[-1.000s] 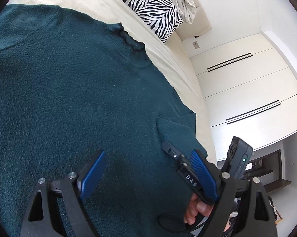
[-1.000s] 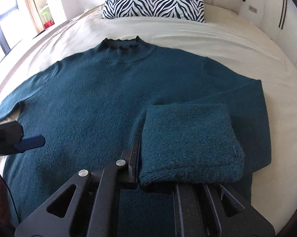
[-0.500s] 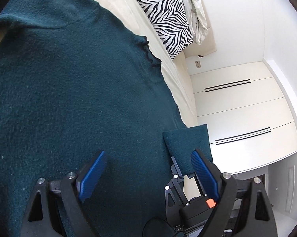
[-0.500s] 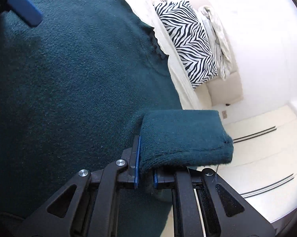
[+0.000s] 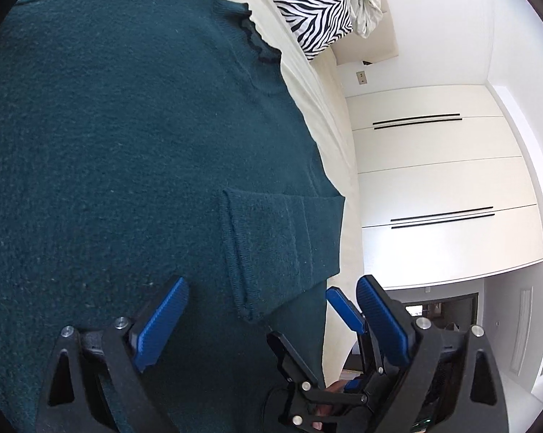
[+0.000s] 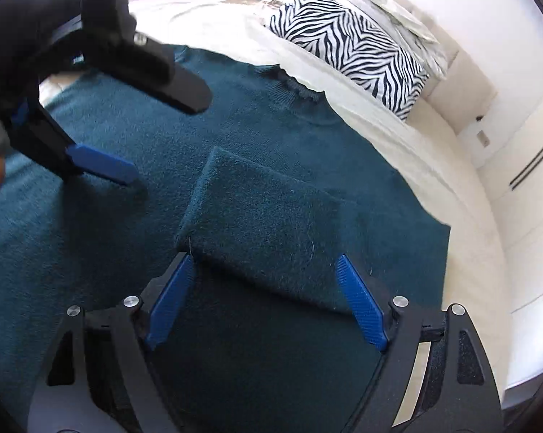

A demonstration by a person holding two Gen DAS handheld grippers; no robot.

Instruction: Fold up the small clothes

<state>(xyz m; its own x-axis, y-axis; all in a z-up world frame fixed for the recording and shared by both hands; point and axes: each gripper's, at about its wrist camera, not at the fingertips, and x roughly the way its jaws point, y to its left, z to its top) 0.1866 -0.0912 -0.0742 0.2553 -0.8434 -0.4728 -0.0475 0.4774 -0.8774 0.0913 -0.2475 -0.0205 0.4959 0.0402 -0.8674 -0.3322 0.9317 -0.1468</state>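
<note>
Now right tool (image 6: 264, 299) just spread apart, sleeve (image 6: 268, 223) released onto sweater (image 6: 91, 252), left tool (image 5: 271, 321) apart, wider.

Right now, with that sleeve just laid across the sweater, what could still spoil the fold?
The right tongs have just been opening, and the folded sleeve lies loose between the pads; pulling back could snag its edge and drag it. The left tongs hover open close over the teal sweater, so a low sweep might wrinkle it. The sleeve end sits near the bed edge.

Right gripper (image 6: 264, 296) jaws just opened, folded sleeve (image 6: 268, 223) lying free on teal sweater (image 6: 91, 252); left gripper (image 6: 138, 137) hovering open upper left.
</note>
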